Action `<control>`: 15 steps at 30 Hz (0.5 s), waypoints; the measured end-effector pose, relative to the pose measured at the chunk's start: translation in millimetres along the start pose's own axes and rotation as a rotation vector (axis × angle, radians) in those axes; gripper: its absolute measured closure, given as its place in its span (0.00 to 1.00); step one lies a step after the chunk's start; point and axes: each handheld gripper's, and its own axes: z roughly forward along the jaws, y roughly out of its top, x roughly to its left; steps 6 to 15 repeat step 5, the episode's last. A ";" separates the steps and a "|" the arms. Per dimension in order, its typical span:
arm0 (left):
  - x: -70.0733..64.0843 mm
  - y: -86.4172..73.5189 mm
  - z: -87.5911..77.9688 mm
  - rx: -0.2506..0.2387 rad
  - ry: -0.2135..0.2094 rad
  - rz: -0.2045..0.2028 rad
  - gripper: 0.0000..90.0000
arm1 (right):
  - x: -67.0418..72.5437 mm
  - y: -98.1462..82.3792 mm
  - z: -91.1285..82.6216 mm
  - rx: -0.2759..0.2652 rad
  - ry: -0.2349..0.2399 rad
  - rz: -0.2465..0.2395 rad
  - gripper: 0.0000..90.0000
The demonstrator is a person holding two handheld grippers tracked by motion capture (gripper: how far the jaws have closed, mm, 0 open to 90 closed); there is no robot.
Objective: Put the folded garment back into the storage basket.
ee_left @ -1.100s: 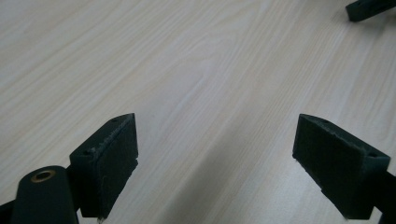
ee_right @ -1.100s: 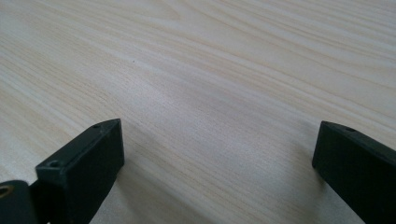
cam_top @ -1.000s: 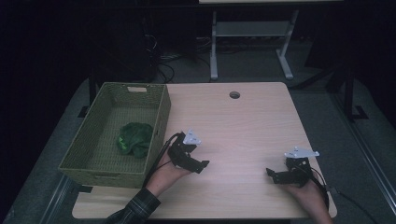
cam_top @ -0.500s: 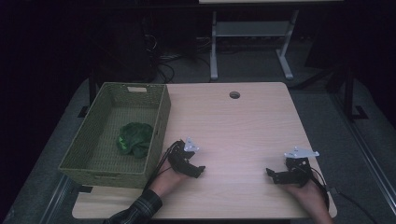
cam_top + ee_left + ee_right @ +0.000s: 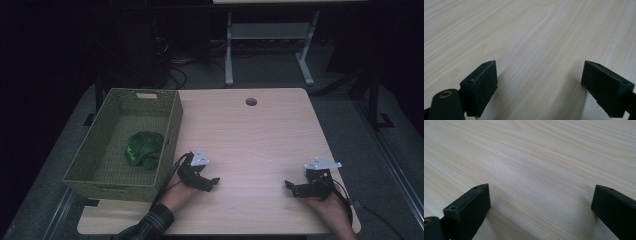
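**Both grippers low on the table, jaws apart, green bundle in the basket**

From the high view, take the woven green basket [image 5: 125,142] as your landmark. It sits on the left part of the light wooden table [image 5: 250,135], overhanging the left edge. Inside it, near its right wall, lies a crumpled green item [image 5: 144,149], possibly cloth or a leafy vegetable; you cannot tell which. Your left gripper [image 5: 209,183] rests on the table just beside the basket's near right corner, pointing away from it, a plaid sleeve [image 5: 152,225] behind it. Your right gripper [image 5: 291,187] sits well apart from the basket, near the table's near right corner, pointing back toward it. A round cable hole [image 5: 251,101] lies at the far edge, to the basket's right.

In the left gripper view, your left gripper [image 5: 539,87] has its jaws spread wide over bare wood grain, nothing between them.

In the right gripper view, your right gripper [image 5: 540,207] likewise stands wide apart, holding nothing, close above the tabletop.
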 end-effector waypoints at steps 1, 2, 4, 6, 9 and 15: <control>0.0 0.0 0.0 0.000 0.000 0.000 0.14 | 0.0 0.0 0.0 0.000 0.000 0.000 0.02; 0.0 0.0 0.0 0.000 0.000 0.000 0.14 | 0.0 0.0 0.0 0.000 0.000 0.001 0.02; 0.0 0.0 0.0 0.000 0.000 -0.001 0.14 | 0.0 0.0 0.0 0.000 0.000 0.000 0.02; 0.0 0.0 0.0 0.000 0.000 0.000 0.14 | 0.0 0.0 0.0 0.000 0.000 0.000 0.02; 0.0 0.0 0.0 0.000 0.000 0.000 0.14 | 0.0 0.0 0.0 0.000 0.000 0.000 0.02; 0.0 0.0 0.0 0.000 0.000 0.000 0.14 | 0.0 0.0 0.0 0.000 0.000 0.000 0.02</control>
